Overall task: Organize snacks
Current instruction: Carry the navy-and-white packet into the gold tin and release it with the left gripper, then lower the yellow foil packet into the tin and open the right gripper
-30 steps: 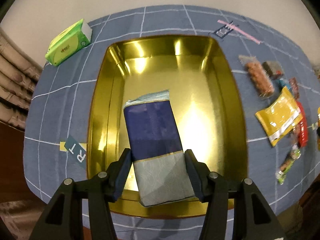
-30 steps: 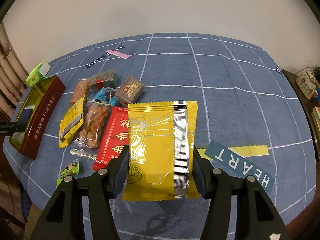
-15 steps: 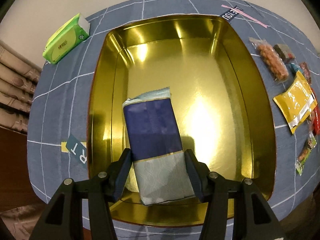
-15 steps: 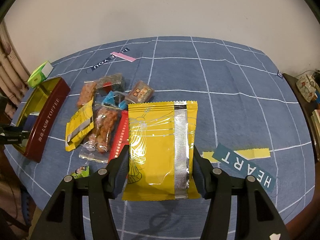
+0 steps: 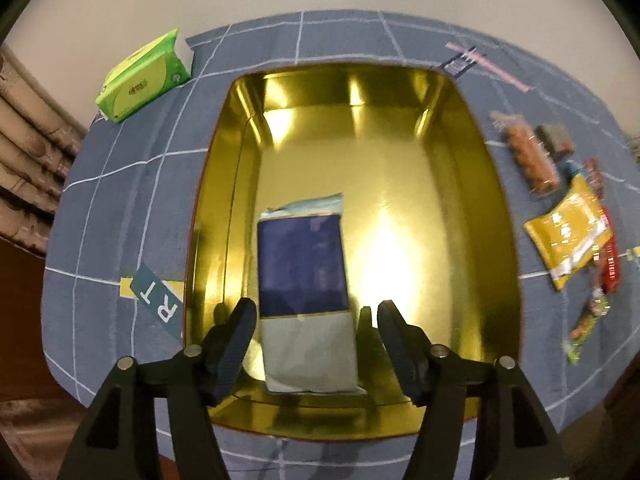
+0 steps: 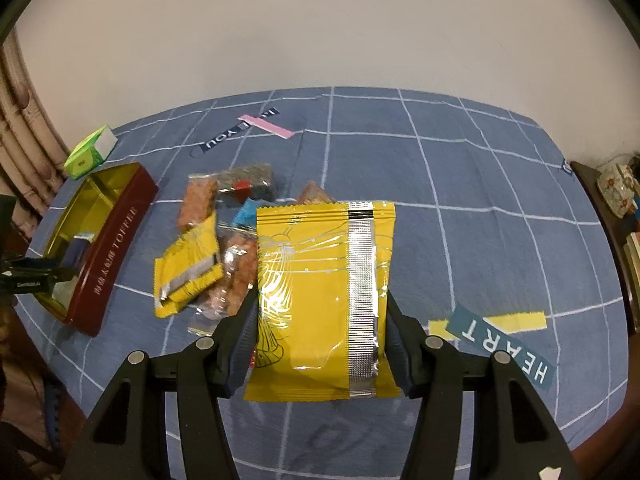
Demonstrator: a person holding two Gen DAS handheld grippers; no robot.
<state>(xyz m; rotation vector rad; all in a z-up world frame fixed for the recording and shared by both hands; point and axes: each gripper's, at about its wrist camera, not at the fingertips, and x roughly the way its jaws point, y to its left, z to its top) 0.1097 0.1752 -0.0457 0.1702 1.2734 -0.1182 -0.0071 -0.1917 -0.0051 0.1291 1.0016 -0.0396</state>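
Note:
A gold-lined toffee tin (image 5: 224, 184) lies open on the blue cloth; it also shows in the right wrist view (image 6: 116, 240) with a dark red outside. A navy and pale blue snack packet (image 5: 306, 300) lies flat inside it. My left gripper (image 5: 314, 332) hovers over the packet, open, with a gap on both sides. My right gripper (image 6: 320, 328) is shut on a large yellow snack bag (image 6: 324, 292) held above the cloth. A pile of loose snacks (image 6: 216, 240) lies between the bag and the tin.
A green tissue pack (image 5: 142, 76) lies beyond the tin's far left corner. Paper word labels (image 6: 500, 336) lie on the cloth. A smaller yellow packet (image 5: 570, 236) and orange snacks (image 5: 528, 156) lie right of the tin. A side table with a cup (image 6: 616, 188) stands at the right.
My left gripper has opened and let go of the navy packet, which now lies in the tin. My right gripper has carried the yellow bag closer to the snack pile.

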